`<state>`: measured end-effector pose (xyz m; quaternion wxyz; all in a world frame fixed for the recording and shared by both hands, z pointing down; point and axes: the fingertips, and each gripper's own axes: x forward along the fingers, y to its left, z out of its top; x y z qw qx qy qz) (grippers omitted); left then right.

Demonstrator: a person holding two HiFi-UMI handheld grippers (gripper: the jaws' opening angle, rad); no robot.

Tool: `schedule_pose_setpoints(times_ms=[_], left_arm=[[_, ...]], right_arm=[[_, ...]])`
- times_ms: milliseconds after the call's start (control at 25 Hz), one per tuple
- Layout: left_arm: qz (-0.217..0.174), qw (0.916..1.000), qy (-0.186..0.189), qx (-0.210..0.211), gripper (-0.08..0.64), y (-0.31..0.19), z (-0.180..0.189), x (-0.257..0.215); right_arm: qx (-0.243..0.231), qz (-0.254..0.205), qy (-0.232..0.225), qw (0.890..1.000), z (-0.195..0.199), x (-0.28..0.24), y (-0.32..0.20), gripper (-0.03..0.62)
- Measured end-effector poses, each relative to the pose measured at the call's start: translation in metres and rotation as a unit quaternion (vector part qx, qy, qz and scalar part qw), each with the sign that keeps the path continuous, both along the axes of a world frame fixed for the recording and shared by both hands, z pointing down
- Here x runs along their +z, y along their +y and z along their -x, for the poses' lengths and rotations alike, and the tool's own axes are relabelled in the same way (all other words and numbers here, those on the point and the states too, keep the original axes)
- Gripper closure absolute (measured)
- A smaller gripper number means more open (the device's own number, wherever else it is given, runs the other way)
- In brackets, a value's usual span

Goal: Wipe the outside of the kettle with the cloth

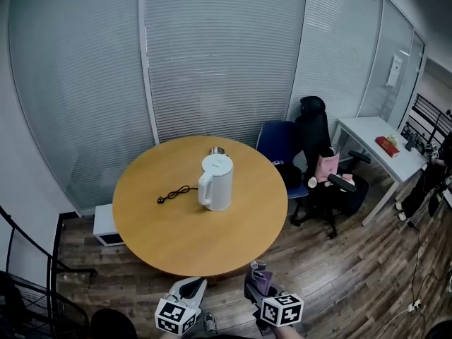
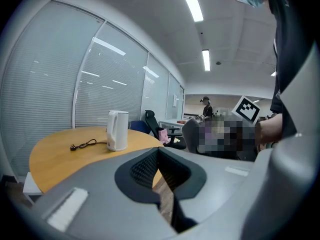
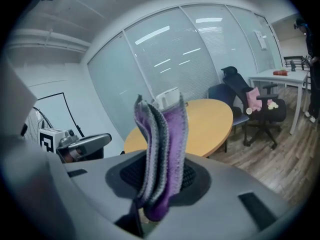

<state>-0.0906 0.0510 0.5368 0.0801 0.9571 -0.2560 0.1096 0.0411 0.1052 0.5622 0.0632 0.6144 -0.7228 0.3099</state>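
Note:
A white electric kettle [image 1: 215,182] stands upright near the middle of a round wooden table [image 1: 162,232], with its black power cord [image 1: 176,193] lying to its left. Both grippers hang off the table's near edge, well short of the kettle. My left gripper [image 1: 191,288] is shut with nothing between its jaws; its own view shows the kettle [image 2: 117,130] far ahead. My right gripper [image 1: 259,280] is shut on a folded purple and grey cloth [image 3: 162,154] that stands up out of the jaws. The cloth hides most of the kettle [image 3: 168,97] in the right gripper view.
A small metal object [image 1: 216,150] sits behind the kettle. Black and blue office chairs [image 1: 314,154] stand at the table's right, with a white desk [image 1: 374,143] beyond. A glass wall with blinds [image 1: 212,55] runs behind. A white box [image 1: 106,224] sits on the floor at the left.

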Motion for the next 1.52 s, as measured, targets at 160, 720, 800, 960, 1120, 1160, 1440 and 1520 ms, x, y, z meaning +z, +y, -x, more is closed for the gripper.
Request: schedule_pose_setpoints(times_ms=[160,720,800,960,1120,1160,1440,1520], left_arm=[[0.003,1.0,0.002,0.002,0.549,-0.049,0.008,0.002],[0.013,0.9998,0.011,0.01,0.549,-0.142,0.013,0.014],[0.012,0.9999,0.011,-0.004,0.549,-0.155,0.011,0.015],[0.005,0.9994,0.016,-0.03,0.549,-0.179,0.003,0.014],[-0.001,0.9979,0.016,-0.062,0.548,-0.204,-0.005,0.009],[-0.003,0.9977,0.016,-0.065,0.548,-0.21,-0.009,0.008],[-0.008,0.9964,0.001,-0.084,0.545,-0.253,-0.037,0.008],[-0.011,0.9959,-0.003,-0.09,0.543,-0.265,-0.042,0.008]], right_arm=[[0.011,-0.001,-0.001,1.0,0.007,-0.001,-0.042,0.486],[0.023,0.0,0.018,1.0,0.014,0.007,-0.125,0.487],[0.017,-0.003,0.022,1.0,0.01,0.008,-0.137,0.486],[-0.002,-0.005,0.029,1.0,-0.002,0.011,-0.164,0.486],[-0.032,-0.004,0.036,0.999,-0.014,0.011,-0.192,0.486],[-0.041,-0.004,0.038,0.998,-0.018,0.011,-0.199,0.486],[-0.102,-0.015,0.056,0.993,-0.036,0.002,-0.254,0.486],[-0.117,-0.022,0.063,0.991,-0.04,-0.002,-0.268,0.486]])
